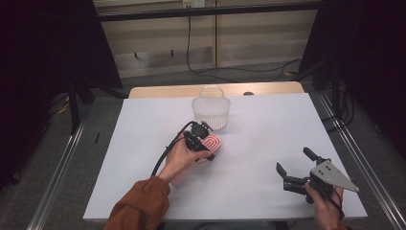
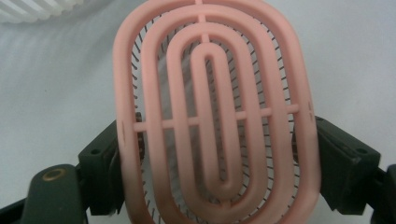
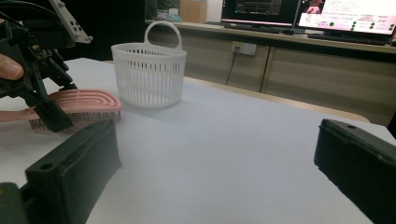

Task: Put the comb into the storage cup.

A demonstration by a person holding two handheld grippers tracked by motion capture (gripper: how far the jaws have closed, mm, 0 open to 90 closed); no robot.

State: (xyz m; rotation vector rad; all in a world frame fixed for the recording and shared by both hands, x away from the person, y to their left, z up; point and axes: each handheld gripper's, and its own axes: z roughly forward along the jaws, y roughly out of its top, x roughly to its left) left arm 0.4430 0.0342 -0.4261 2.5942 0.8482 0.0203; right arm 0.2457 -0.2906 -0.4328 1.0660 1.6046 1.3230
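Note:
A pink oval brush (image 1: pixel 212 142) with dark wire bristles sits in the middle of the white table sheet (image 1: pixel 268 120). My left gripper (image 1: pixel 203 141) is shut on it. In the left gripper view the two black jaws press on both long sides of the brush (image 2: pixel 215 107) head, ribbed back facing the camera. The right gripper view shows the brush (image 3: pixel 79 102) level, bristles down just over the sheet, with the left gripper (image 3: pixel 42 93) on it. My right gripper (image 1: pixel 293 159) rests open near the front right of the sheet, nothing between its jaws (image 3: pixel 212 163).
A white slatted basket (image 1: pixel 211 110) with a loop handle stands just beyond the brush; it is also in the right gripper view (image 3: pixel 149 79). Bare wood edges the table's far side. Metal rails run along both sides of the table, with cables on the floor behind.

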